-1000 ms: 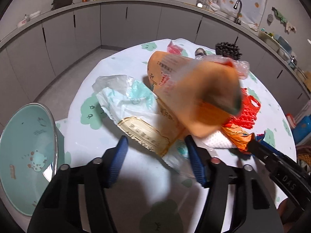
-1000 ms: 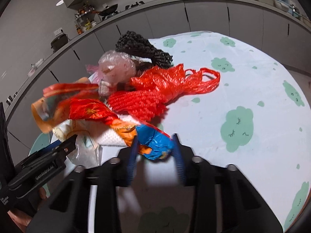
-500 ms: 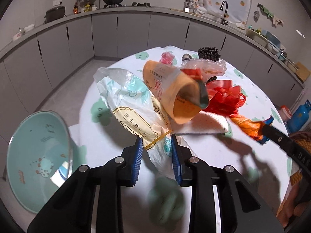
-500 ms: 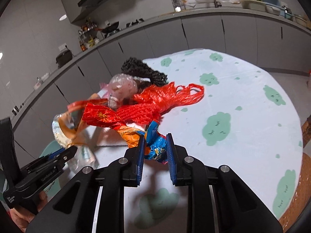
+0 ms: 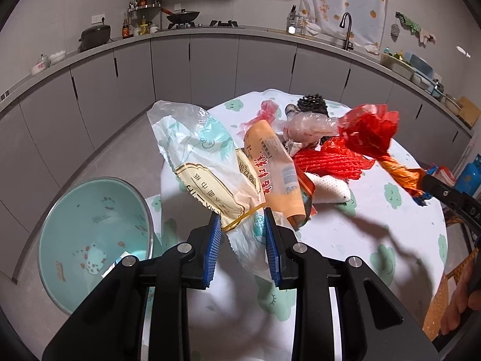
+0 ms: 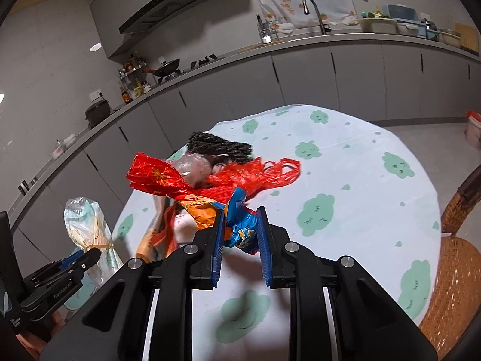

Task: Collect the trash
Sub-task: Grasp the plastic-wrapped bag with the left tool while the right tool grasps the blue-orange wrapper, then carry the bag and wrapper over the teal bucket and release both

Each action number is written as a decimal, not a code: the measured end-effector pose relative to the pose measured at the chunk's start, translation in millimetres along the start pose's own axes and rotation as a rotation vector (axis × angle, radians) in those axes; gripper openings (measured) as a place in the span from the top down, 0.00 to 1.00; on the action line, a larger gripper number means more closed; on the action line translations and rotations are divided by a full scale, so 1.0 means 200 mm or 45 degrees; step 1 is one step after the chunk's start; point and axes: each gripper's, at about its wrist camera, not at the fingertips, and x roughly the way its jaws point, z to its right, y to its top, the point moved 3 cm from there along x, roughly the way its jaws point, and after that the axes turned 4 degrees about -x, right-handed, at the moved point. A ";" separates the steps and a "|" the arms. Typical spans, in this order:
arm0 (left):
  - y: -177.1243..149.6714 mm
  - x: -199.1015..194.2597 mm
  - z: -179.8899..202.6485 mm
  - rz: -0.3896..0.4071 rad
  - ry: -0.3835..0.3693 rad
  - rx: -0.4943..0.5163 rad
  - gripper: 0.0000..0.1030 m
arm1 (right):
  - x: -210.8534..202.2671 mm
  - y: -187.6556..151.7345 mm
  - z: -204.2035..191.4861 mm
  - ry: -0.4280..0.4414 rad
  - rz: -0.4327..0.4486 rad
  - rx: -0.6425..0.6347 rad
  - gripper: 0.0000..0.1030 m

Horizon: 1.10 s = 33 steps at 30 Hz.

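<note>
Left wrist view: left gripper (image 5: pixel 243 234) clamped on a white plastic bag (image 5: pixel 204 162) at its rubber-banded neck, right gripper (image 6: pixel 239 234) pinching a foil wrapper (image 6: pixel 240 225), both raised above the table (image 6: pixel 345 186); light, limp, slippery, best gripped where bunched.

We see a white and mint plastic bag (image 5: pixel 198 162) with yellow print, cinched by a yellow rubber band, lifted upright off the table, an orange printed pouch (image 5: pixel 276 177) leaning against it. A red, orange and blue crinkled wrapper (image 6: pixel 198 198) hangs stretched in the air above the red mesh netting (image 5: pixel 330 162), white foam net (image 5: pixel 330 191), clear crumpled bag (image 5: pixel 309 124) and dark spiky bundle (image 5: pixel 312 103) lying heaped on the table
</note>
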 end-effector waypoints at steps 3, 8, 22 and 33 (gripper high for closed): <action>0.01 -0.05 -0.04 0.016 0.012 -0.009 0.73 | 0.00 0.01 -0.07 0.031 -0.002 -0.030 0.79; 0.01 -0.14 -0.16 0.055 0.059 -0.031 0.73 | 0.01 0.03 -0.23 0.081 0.012 -0.105 0.79; -0.04 -0.26 -0.59 0.081 0.232 -0.177 0.73 | 0.13 -0.01 -0.76 0.255 -0.028 -0.315 0.79; -0.08 -0.27 -0.81 0.057 0.294 -0.271 0.73 | 0.23 -0.07 -1.08 0.341 -0.087 -0.422 0.79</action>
